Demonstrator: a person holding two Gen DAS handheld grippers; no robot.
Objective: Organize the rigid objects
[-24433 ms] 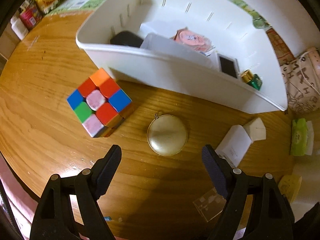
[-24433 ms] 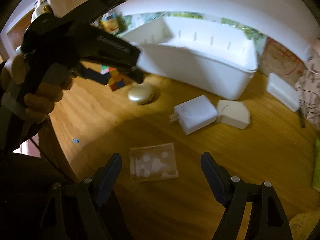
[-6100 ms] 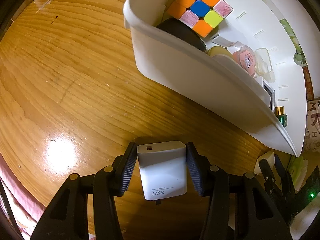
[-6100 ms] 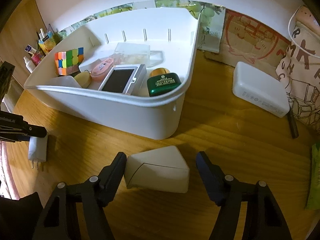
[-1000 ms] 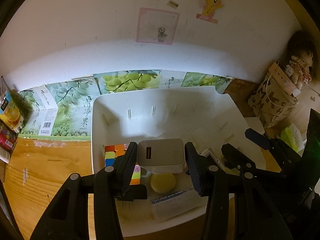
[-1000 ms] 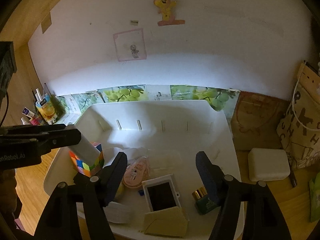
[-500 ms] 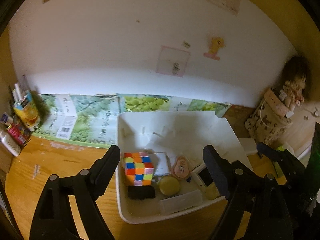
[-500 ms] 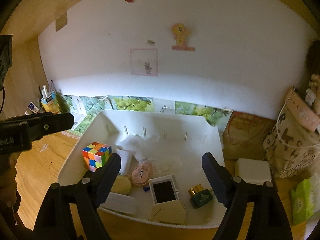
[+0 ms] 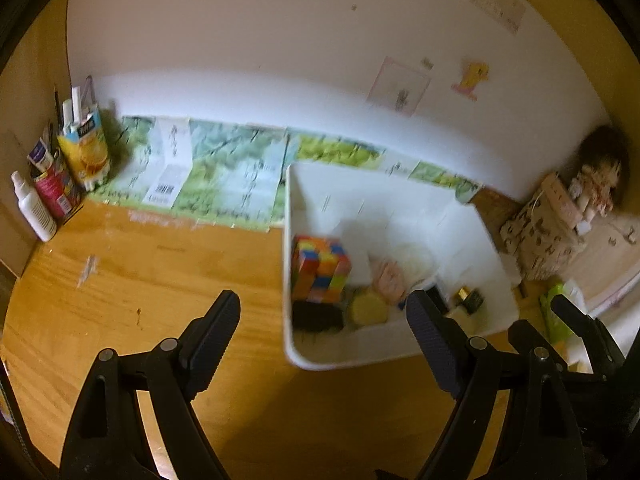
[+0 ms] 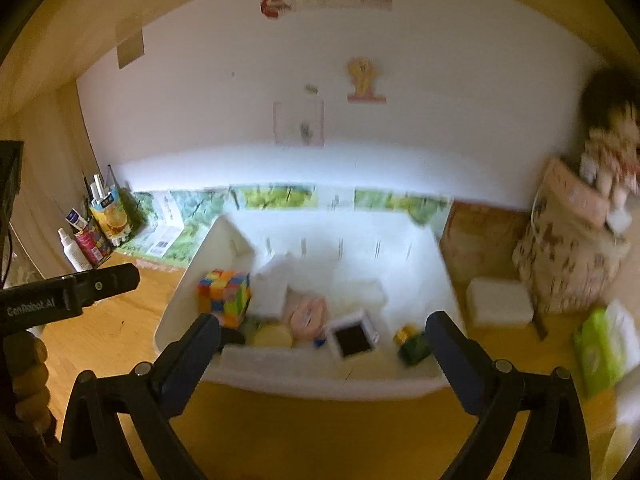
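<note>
Both my left gripper (image 9: 322, 330) and right gripper (image 10: 322, 354) have fingers spread wide, holding nothing, above the worktop's (image 9: 140, 280) white bin (image 10: 320, 380).

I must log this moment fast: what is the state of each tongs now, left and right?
Left tongs: open, holding nothing.
Right tongs: open, holding nothing.

bin (image 9: 400, 354) seemingly crowded, table (image 9: 120, 280) left bare
</note>
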